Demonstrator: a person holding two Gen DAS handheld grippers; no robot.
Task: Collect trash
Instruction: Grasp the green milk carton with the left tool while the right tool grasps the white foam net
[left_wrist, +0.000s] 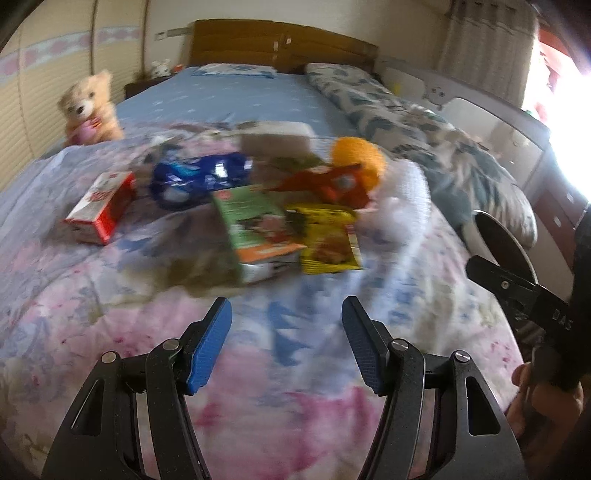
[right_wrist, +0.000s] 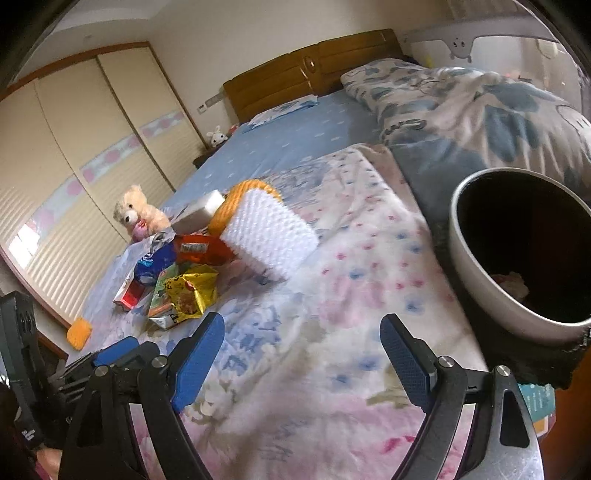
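Observation:
A heap of trash lies on the bed: a green carton (left_wrist: 256, 227), a yellow wrapper (left_wrist: 327, 240) (right_wrist: 190, 291), a red wrapper (left_wrist: 328, 181) (right_wrist: 199, 249), a blue bag (left_wrist: 199, 177) (right_wrist: 153, 264), a red-and-white box (left_wrist: 101, 206) (right_wrist: 127, 295) and a grey box (left_wrist: 275, 138) (right_wrist: 199, 214). My left gripper (left_wrist: 286, 343) is open and empty, hovering short of the green carton. My right gripper (right_wrist: 301, 354) is open and empty, to the right of the heap. A grey bin (right_wrist: 517, 258) with a dark inside stands at the right; its rim also shows in the left wrist view (left_wrist: 506, 240).
A white-and-orange knitted toy (right_wrist: 266, 229) (left_wrist: 369, 173) lies beside the heap. A teddy bear (left_wrist: 90, 109) (right_wrist: 138, 216) sits at the bed's left edge. A rumpled duvet (right_wrist: 461, 110) lies on the right. A wooden headboard (left_wrist: 280, 46) and a wardrobe (right_wrist: 74, 147) stand behind.

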